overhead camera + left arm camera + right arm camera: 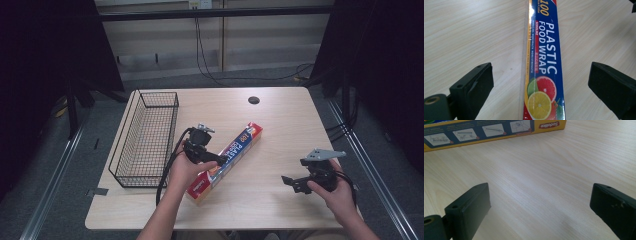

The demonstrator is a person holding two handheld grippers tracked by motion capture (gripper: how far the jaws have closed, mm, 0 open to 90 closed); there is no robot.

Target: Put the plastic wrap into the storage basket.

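Left gripper has its jaws spread wide, straddling the long blue-and-yellow plastic food wrap box lying diagonally mid-table beside the black wire basket. Grabbed off-centre, it'd probably tilt or slip. Right gripper also spread wide, empty.

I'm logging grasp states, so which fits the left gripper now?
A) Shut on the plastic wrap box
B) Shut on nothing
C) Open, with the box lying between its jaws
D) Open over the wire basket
C: the left gripper has its jaws spread wide, with the plastic wrap box lying between them on the table.
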